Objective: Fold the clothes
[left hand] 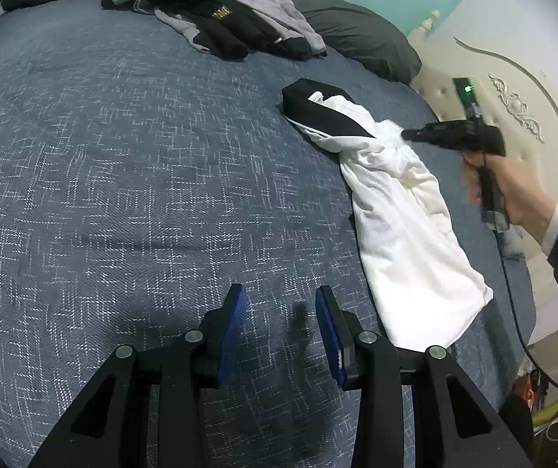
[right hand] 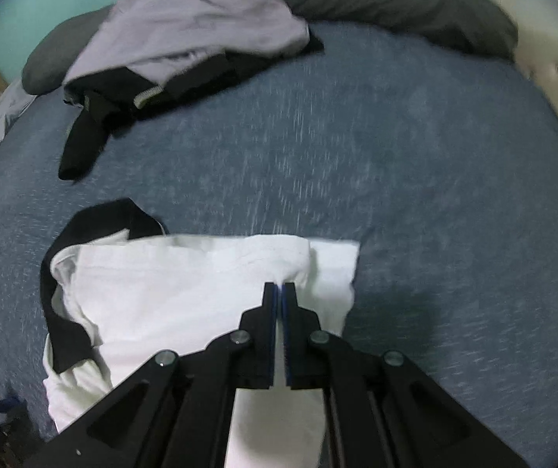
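Note:
A white garment with a black panel lies crumpled along the right side of the blue bedspread. In the left wrist view my right gripper, held by a hand in a dark sleeve, pinches a bunched fold near the garment's middle. The right wrist view shows the same gripper shut on the white garment, with cloth gathered at the tips. My left gripper hovers open over bare bedspread, left of the garment's near end, with nothing between its blue pads.
A heap of lilac and black clothes lies at the far side of the bed, against dark grey pillows. A cream headboard stands at the right. A cable hangs from the right gripper's handle.

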Tool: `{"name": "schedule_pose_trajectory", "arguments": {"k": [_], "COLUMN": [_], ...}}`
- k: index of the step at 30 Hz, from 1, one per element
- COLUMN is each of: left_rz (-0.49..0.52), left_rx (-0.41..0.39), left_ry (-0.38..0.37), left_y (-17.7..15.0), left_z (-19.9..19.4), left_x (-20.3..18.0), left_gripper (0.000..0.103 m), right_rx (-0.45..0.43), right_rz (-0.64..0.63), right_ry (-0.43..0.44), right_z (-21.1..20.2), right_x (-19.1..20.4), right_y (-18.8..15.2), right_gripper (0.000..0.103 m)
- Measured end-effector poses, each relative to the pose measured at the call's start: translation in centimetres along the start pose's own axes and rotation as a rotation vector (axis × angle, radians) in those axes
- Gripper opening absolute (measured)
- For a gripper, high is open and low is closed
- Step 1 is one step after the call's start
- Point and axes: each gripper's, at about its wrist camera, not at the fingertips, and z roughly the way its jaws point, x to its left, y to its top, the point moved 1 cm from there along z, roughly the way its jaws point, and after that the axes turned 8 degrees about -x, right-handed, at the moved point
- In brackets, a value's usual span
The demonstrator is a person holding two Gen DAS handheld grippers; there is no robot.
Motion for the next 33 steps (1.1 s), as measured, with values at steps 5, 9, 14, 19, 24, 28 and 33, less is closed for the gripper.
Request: {"name": "schedule_pose_trajectory", "arguments": {"k": [5,9,14,19,24,28,33], "left_rz": [-0.001,0.001,0.007,0.005,0.004,0.005,0.007], "left_rx": [-0.002,-0.001,0.003,0.006,0.005,0.004,0.005], "left_ry": [0.001,-0.001,-0.001,0.000,0.002,0.004,0.004], "left_y": [0.0,0.0,-0.1,-0.2,-0.2,-0.2,-0.3], "left_z": [-0.2,-0.3,-0.1,0.0,-0.1,-0.2,-0.1], "left_x": [0.1,0.1,-0.1,0.2,0.3,0.4,0.3], "left_gripper": [0.040,0.040,0.040,0.040,0.040,0.040,0.040], "right_rx": [0.000,-0.055,-0.048,-0.036,-0.052,-0.056,-0.130], "right_rz": [0.106,0.241,0.275,0.224,0.215,0.186,0.163], "right_ry": [-0.003,0.057,0.139,0.103,0.111,0.139,0.104], "right_z": [1.0,0.0,0.0,1.5,2.0,2.1,0.2], "right_x": [-2.3,-4.9,-5.2,-4.5,-4.7,-4.3,-4.8], "right_y": [-0.5,-0.4,-0.1,0.2,0.0,0.2,0.8], "right_gripper": [0.002,0.007,0.024,0.025,0.016,0.003,0.002]}}
